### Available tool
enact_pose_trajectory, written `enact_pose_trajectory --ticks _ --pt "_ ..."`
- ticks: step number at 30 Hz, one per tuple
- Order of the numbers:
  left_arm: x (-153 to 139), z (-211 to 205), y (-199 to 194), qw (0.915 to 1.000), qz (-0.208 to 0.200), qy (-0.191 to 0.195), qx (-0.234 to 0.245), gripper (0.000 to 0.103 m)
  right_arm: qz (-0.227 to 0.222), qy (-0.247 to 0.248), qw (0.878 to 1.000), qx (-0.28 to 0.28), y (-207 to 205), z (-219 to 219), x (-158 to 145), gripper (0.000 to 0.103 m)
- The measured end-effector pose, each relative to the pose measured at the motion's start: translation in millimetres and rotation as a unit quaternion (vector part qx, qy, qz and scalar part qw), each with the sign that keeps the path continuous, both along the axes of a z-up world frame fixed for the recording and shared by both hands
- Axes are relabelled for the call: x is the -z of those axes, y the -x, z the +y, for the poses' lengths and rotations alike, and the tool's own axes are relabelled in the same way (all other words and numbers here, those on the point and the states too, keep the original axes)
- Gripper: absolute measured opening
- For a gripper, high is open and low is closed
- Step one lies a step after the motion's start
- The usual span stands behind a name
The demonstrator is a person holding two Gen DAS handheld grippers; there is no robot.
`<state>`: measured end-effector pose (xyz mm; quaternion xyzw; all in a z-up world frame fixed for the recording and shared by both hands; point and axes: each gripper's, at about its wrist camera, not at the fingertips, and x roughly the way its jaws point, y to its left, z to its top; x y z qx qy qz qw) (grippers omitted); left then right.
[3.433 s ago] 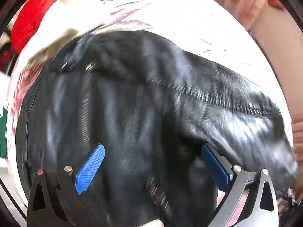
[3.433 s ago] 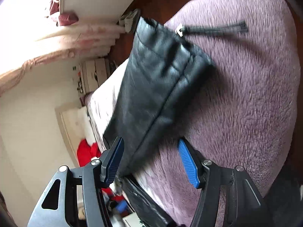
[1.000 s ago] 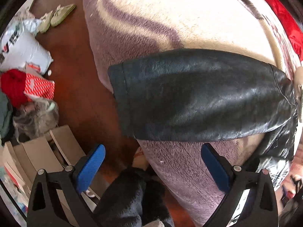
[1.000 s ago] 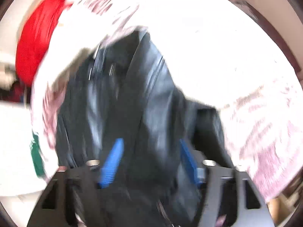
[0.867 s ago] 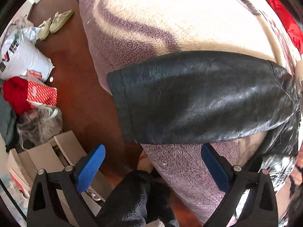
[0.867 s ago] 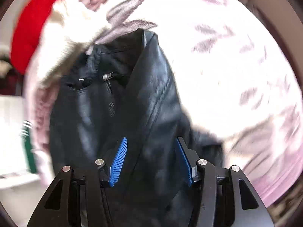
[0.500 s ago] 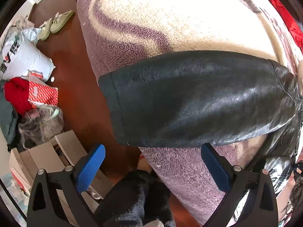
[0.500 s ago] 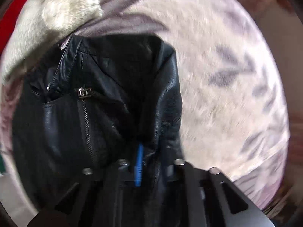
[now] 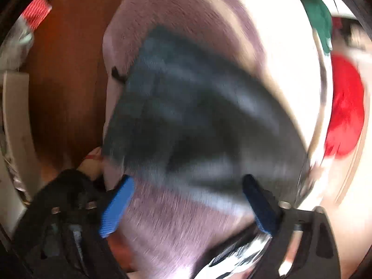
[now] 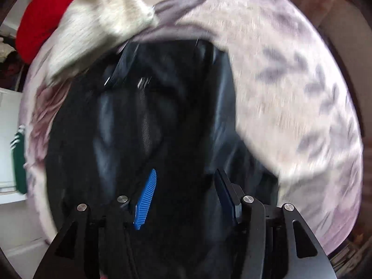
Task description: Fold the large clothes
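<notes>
Leather jacket (image 10: 162, 121), black, lies on the purple-and-cream fleece blanket (image 10: 290, 93) covering the bed. Left wrist view: sleeve (image 9: 197, 116) stretched out toward the bed edge, wood floor (image 9: 69, 69) beyond. Frame is heavily blurred, so the cuff and seams are unreadable.

Left gripper (image 9: 186, 200): pads spread wide, nothing between them, hanging over the blanket just short of the sleeve.

Right gripper (image 10: 183, 195): moderate gap, sitting over the jacket body near the front zipper (image 10: 145, 116). Dark material fills the gap; can't tell whether the pads touch it. Not clamped.

Handling judgement:
- Heavy, thick panels. It probably won't drape like cloth and will likely spring back from a fold unless pressed down.
- Glossy surface looks slick, so pinch a doubled edge or seam rather than flat panel.
- Best holds: sleeve cuff for left, shoulder seam or collar edge for right.
- Fleece underneath likely adds drag, so lift rather than slide.

A cream fluffy item (image 10: 97, 18) and a red one (image 10: 41, 11) lie past the collar, clear of the work.
</notes>
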<state>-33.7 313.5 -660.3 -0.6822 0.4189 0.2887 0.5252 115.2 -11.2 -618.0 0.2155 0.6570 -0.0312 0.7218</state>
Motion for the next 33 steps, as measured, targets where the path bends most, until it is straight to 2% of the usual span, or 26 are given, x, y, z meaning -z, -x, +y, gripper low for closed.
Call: enact_pose_trajectory --ticks 1,3,4,5,7,10,11,12,15,16,17,18,19,20,21,22,23,24,25,27,28,30,31,33 --pt "2 7 -2 0.9998 0.005 -0.010 -0.016 0.074 0.005 -0.022 1.000 -0.002 26 13 3 0.055" --pt "-6 11 -9 0.9987 0.023 -0.043 -0.014 0.064 0.023 -0.055 0.998 -0.017 55 28 6 0.055" --pt "-16 10 -16 0.9969 0.039 -0.068 -0.001 0.049 0.032 -0.058 0.997 -0.030 78 46 12 0.055" --pt "-29 9 -23 0.9940 0.051 -0.096 0.014 0.021 0.036 -0.054 0.997 -0.041 84 67 16 0.055" --pt "-56 7 -34 0.9844 0.075 -0.154 0.041 0.015 0.037 -0.050 0.996 -0.067 111 102 24 0.055" --pt "-87 11 -39 0.9736 0.074 -0.210 0.051 0.010 0.012 -0.034 0.993 -0.110 141 150 31 0.055" --pt "-100 13 -43 0.9693 0.068 -0.229 0.058 0.009 0.007 -0.028 0.992 -0.123 140 159 28 0.055" --pt "-110 13 -48 0.9646 0.067 -0.247 0.065 0.009 0.007 -0.009 0.990 -0.143 148 175 33 0.055" --pt "-150 7 -70 0.9365 0.061 -0.327 0.111 0.007 0.062 0.031 0.980 -0.185 160 194 62 0.055" --pt "-167 4 -79 0.9210 0.056 -0.362 0.132 0.007 0.057 0.034 0.980 -0.188 172 200 67 0.056" --pt "-175 -1 -84 0.9102 0.052 -0.384 0.145 0.007 0.049 0.027 0.980 -0.192 184 204 67 0.062" --pt "-188 -10 -92 0.8949 0.045 -0.413 0.164 0.007 0.046 0.009 0.980 -0.191 196 207 65 0.065" --pt "-204 -23 -105 0.8742 0.034 -0.445 0.190 0.007 0.039 -0.010 0.982 -0.184 205 207 60 0.068" --pt "-215 -31 -114 0.8594 0.028 -0.466 0.208 0.007 0.033 -0.025 0.984 -0.176 209 197 55 0.070" --pt "-227 -46 -127 0.8393 0.019 -0.492 0.231 0.007 0.027 -0.041 0.985 -0.167 222 191 49 0.073" --pt "-240 -69 -142 0.8073 0.005 -0.526 0.267 0.006 0.022 -0.053 0.986 -0.156 237 185 44 0.081" --pt "-249 -88 -152 0.7834 -0.003 -0.549 0.292 0.006 0.012 -0.069 0.988 -0.137 260 174 36 0.086" --pt "-255 -109 -163 0.7578 -0.015 -0.569 0.319 0.006 0.006 -0.078 0.989 -0.124 275 166 33 0.086" --pt "-260 -142 -178 0.7237 -0.038 -0.587 0.361 0.006 0.002 -0.082 0.991 -0.110 291 157 31 0.086" --pt "-261 -194 -194 0.6803 -0.069 -0.600 0.415 0.006 0.001 -0.087 0.993 -0.080 325 133 29 0.086" --pt "-256 -233 -202 0.6560 -0.096 -0.596 0.454 0.005 0.002 -0.090 0.994 -0.059 350 117 29 0.086" --pt "-245 -289 -209 0.6259 -0.132 -0.577 0.508 0.005 0.009 -0.096 0.995 -0.026 369 90 30 0.086" --pt "-234 -328 -209 0.6028 -0.153 -0.560 0.548 0.005 0.012 -0.098 0.995 -0.008 386 69 31 0.086" --pt "-217 -381 -204 0.5627 -0.177 -0.537 0.603 0.005 0.022 -0.098 0.995 0.024 417 34 36 0.086"
